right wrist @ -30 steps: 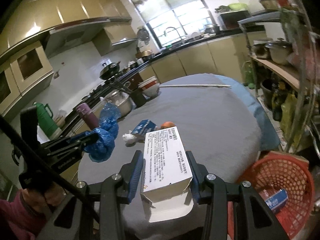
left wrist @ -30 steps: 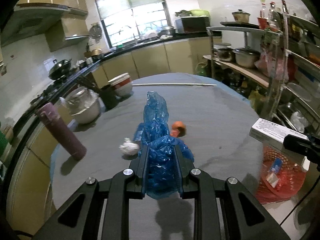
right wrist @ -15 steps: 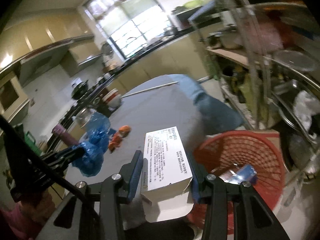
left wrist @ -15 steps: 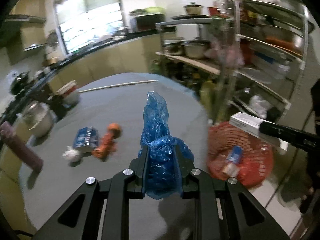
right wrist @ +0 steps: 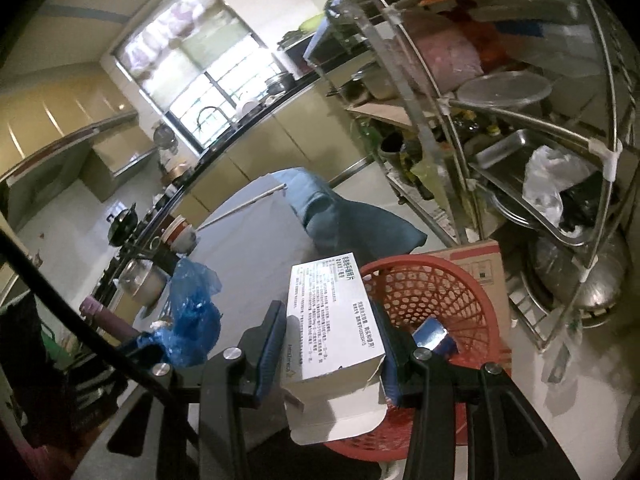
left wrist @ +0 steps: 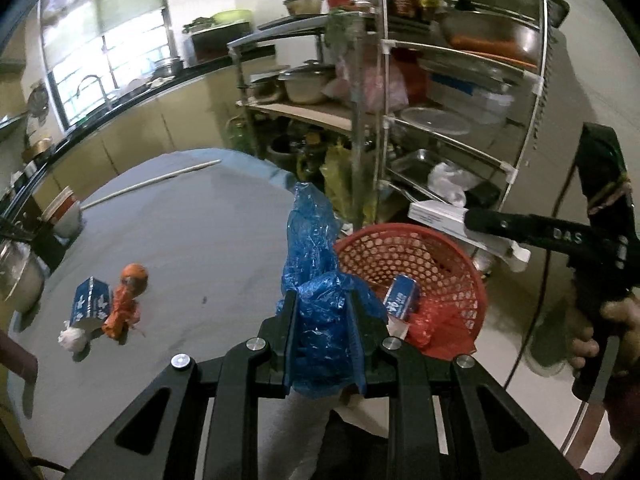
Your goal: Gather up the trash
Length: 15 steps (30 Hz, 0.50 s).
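Blue bag (left wrist: 320, 300) gripped, white box (right wrist: 332, 320) gripped

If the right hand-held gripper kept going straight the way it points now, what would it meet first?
Most likely the red basket: the right hand-held gripper, shut on the white carton, aims at its near rim, though depth is unclear.

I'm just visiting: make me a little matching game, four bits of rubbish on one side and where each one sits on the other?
Things:
1. crumpled blue plastic bag
2. white printed cardboard box
3. small blue carton
4. orange peel scraps

Places:
A. lying on the grey table
B. clamped in the right gripper
C. inside the red mesh basket
D. clamped in the left gripper

Pairs: 1-D, 2-B, 3-C, 4-A
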Available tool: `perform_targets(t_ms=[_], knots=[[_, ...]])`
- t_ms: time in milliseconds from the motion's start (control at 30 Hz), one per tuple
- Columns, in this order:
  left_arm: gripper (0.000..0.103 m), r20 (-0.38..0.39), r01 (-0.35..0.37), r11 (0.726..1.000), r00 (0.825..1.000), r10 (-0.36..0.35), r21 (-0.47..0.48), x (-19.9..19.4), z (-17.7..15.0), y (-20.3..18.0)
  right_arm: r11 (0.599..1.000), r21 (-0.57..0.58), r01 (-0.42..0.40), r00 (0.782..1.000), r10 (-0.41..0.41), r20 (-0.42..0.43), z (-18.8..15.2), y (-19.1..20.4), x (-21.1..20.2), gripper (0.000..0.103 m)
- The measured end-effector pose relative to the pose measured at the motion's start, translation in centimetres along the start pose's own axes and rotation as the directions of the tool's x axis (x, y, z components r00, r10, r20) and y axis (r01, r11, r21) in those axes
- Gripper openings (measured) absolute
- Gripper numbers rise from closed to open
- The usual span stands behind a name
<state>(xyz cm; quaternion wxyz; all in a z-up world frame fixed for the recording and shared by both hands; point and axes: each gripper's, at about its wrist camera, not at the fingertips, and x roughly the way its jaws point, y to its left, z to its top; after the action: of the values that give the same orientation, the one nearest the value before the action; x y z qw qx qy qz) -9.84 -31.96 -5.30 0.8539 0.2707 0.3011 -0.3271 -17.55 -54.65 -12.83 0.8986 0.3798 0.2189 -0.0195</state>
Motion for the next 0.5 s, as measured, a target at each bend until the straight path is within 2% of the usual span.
perform_targets(t_ms=[233, 500], knots=[[0.024, 0.000, 0.054, 0.998, 0.999, -0.054, 0.013, 0.8, 1.2, -0.7, 0.999, 0.039, -0.004, 1.000, 0.003, 0.025, 0.2, -0.4, 0.1, 0.045], [0.024, -0.018, 0.165, 0.986, 0.986, -0.165, 0.010, 2.4, 2.4, -1.9, 0.995, 0.096, -0.007, 0.999, 0.002, 0.051, 0.4, -1.6, -0.5, 0.046]])
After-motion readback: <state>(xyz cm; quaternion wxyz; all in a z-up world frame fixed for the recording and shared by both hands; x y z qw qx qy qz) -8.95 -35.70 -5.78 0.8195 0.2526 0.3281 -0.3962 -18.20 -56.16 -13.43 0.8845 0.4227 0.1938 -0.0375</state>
